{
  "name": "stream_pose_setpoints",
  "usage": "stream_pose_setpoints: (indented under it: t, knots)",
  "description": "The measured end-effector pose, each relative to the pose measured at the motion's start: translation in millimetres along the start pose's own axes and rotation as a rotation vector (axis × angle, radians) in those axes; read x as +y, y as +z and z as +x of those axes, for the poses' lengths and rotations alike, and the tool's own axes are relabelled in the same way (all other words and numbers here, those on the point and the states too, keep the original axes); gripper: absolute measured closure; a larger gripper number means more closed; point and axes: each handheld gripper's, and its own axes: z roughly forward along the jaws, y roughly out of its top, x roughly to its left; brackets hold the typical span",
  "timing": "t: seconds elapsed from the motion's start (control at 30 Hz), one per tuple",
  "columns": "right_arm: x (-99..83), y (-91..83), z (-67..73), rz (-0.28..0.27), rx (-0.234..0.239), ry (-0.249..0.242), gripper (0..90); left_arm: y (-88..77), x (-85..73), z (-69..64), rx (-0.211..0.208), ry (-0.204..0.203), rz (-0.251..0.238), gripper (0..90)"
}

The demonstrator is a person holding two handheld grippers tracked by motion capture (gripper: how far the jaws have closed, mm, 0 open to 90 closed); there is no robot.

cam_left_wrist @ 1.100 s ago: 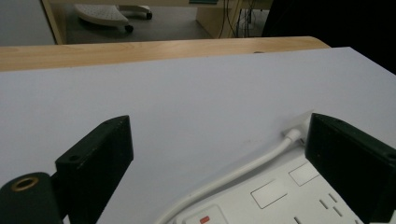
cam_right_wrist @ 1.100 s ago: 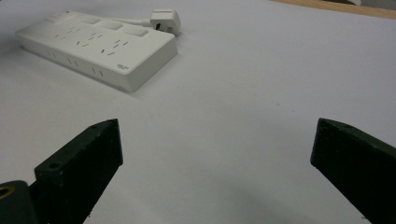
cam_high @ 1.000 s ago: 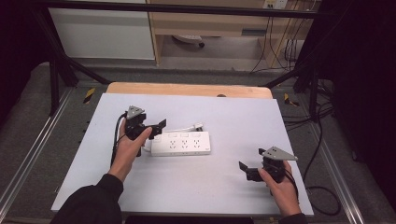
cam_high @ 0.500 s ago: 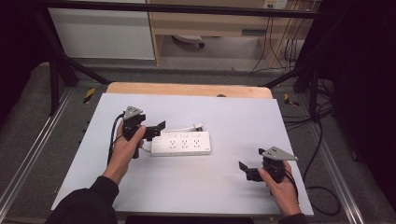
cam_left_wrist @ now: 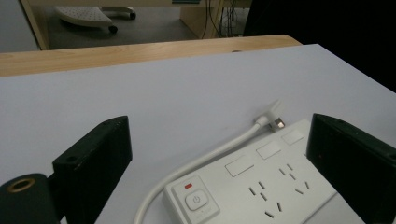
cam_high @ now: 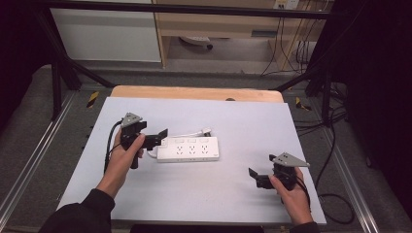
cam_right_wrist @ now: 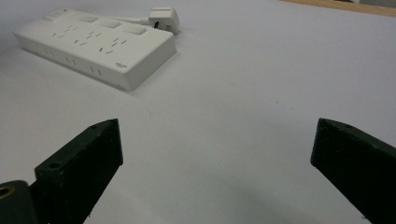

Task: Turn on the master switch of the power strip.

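Note:
A white power strip (cam_high: 188,149) lies flat in the middle of the pale table (cam_high: 243,116), its white cable curling behind it to a plug (cam_high: 206,131). My left gripper (cam_high: 159,138) is open at the strip's left end, jaws pointing right. In the left gripper view the open gripper (cam_left_wrist: 219,140) straddles the switch end of the power strip (cam_left_wrist: 252,186), with the plug (cam_left_wrist: 275,116) beyond. My right gripper (cam_high: 256,178) is open near the front right, well apart from the strip. The right gripper view has the gripper (cam_right_wrist: 217,135) over bare table, with the power strip (cam_right_wrist: 93,44) and plug (cam_right_wrist: 163,16) far off.
A wooden table edge (cam_high: 194,92) runs along the far side of the pale surface. Metal frame rails (cam_high: 29,160) flank the table. Cables (cam_high: 335,204) trail on the floor at the right. A cabinet (cam_high: 107,34) stands beyond.
My left gripper has shifted slightly toward me, staying at the strip's left end. The right gripper and the power strip have not moved.

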Motion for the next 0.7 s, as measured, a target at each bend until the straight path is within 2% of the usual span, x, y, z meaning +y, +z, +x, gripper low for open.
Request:
stream_pose_setpoints:
  t: [0.3,0.47,0.7]
  knots:
    - [0.0,0.2,-0.3,-0.001,0.001,0.001,2.7,-19.3,-1.7,1.9,-0.007,0.002,0.000,6.8]
    - [-0.6,0.4,-0.5,0.006,-0.004,-0.003,2.7,-29.7,-4.6,0.9,-0.025,0.003,0.002,6.6]
    - [-0.6,0.3,-0.3,0.005,-0.004,-0.003,2.7,-49.6,-15.3,3.9,-0.027,0.018,0.011,6.6]
